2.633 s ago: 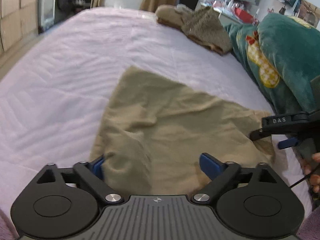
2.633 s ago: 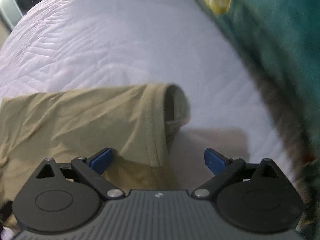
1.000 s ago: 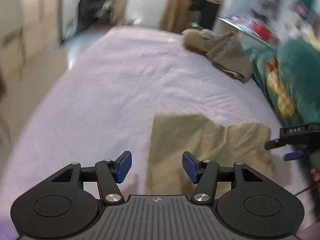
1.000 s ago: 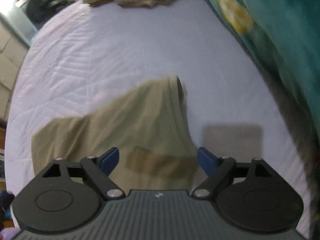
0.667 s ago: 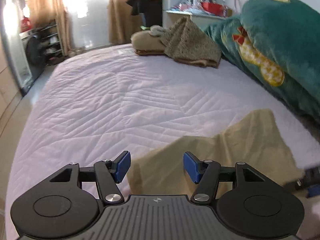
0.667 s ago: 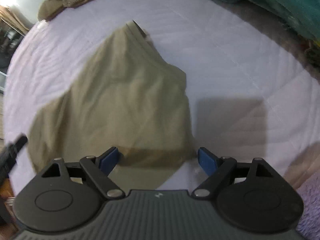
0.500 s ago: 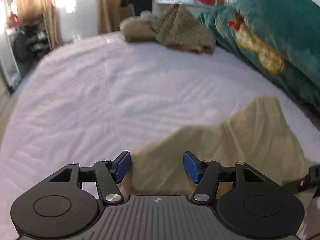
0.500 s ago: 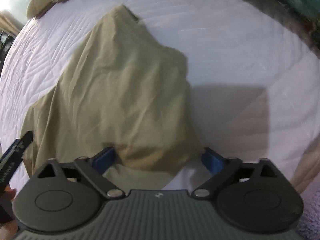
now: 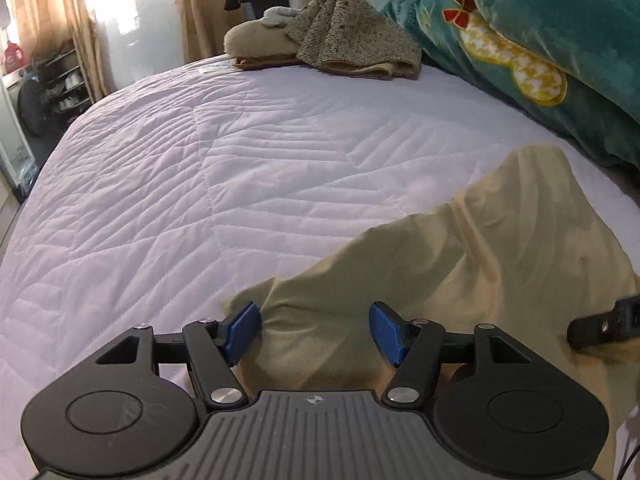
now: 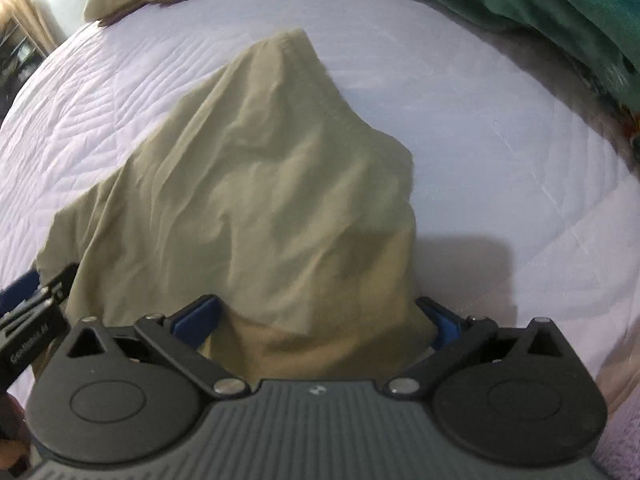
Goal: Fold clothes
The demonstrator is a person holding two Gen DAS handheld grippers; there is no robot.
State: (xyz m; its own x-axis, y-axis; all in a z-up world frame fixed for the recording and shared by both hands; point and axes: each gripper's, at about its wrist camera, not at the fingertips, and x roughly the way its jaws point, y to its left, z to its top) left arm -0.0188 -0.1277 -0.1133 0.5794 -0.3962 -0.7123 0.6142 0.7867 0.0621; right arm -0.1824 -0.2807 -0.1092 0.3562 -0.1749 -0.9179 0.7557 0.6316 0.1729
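Both claws angled down over the khaki garment [image 10: 256, 184], which lies rumpled on the white quilted bed [image 9: 224, 168]. Left claw [image 9: 314, 332] half apart and just been closing, near-left corner of cloth between the pads, not pinched. Right claw [image 10: 316, 320] spread wide (just opened), straddling the near-right edge, gripping nothing.

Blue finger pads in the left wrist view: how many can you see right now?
2. One blue pad sits at the khaki cloth's near-left corner; the other is over the cloth further right. The second gripper at the right edge shows no pad; its may be hidden.
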